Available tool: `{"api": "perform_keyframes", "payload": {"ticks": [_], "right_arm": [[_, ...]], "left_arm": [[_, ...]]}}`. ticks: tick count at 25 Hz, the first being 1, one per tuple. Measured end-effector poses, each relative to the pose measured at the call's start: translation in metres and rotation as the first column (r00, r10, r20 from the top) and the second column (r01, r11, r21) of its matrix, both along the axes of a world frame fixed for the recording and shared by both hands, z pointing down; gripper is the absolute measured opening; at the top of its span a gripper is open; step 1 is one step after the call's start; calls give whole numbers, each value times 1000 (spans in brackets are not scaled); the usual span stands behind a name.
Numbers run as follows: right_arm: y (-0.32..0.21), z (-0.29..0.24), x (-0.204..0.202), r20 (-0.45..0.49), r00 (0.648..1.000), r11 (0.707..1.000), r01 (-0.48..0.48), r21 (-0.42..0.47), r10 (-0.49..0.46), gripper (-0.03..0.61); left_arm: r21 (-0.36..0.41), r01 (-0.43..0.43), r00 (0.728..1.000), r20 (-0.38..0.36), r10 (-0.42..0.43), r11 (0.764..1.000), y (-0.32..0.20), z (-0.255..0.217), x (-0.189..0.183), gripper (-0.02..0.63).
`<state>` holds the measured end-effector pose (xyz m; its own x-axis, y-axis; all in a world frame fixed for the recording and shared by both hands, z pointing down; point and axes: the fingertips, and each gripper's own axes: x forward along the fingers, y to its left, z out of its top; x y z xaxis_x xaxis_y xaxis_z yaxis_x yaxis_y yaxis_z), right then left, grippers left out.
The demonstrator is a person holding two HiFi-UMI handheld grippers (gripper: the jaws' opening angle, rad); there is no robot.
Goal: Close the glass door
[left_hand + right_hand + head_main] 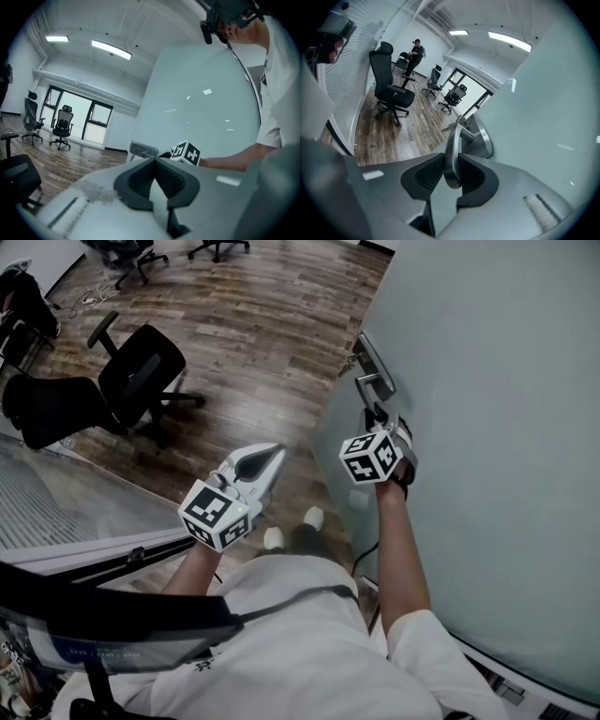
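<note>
A frosted glass door [487, 427] fills the right side of the head view, with a metal lock plate and lever handle [373, 382] at its edge. My right gripper [380, 418] is shut on that handle; in the right gripper view the silver lever [452, 154] runs between the dark pads [429, 174]. My left gripper [272, 457] hangs free to the left of the door, over the wood floor, its jaws shut with nothing in them. From the left gripper view I see the door [201, 108], its lock plate [143, 151] and the right gripper's marker cube [186, 153].
Two black office chairs [112, 385] stand on the wood floor left of the door. A frosted glass wall panel [66, 507] and its frame lie at lower left. More chairs [391, 91] and a person [414, 54] stand farther back in the room.
</note>
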<state>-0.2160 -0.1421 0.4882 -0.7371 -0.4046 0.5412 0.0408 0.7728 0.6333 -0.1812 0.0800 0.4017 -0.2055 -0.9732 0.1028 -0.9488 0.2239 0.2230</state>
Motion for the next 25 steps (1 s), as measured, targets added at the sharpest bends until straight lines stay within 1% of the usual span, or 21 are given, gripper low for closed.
{"api": "perform_keyframes", "payload": {"ticks": [8, 12, 16, 19, 22, 25], "right_arm": [[50, -1, 7, -2, 997, 997, 73, 8, -73, 94], [79, 0, 11, 17, 994, 994, 111, 11, -111, 94], [96, 0, 18, 30, 991, 991, 133, 3, -133, 94], [110, -3, 23, 48, 986, 988, 157, -3, -157, 94], [128, -4, 24, 65, 980, 981, 192, -25, -190, 93], [144, -4, 27, 84, 974, 976, 214, -39, -210, 94]], "left_arm": [[2, 55, 998, -11, -55, 998, 25, 3, 12, 5], [-3, 89, 996, -2, -89, 996, 34, 3, 27, 5], [-6, 136, 991, 5, -136, 991, 40, -3, 49, 5], [-18, 183, 983, 2, -183, 983, 50, -2, 65, 5], [-30, 244, 970, -4, -244, 969, 68, 4, 79, 6], [-48, 291, 957, 9, -291, 955, 87, 6, 96, 5]]}}
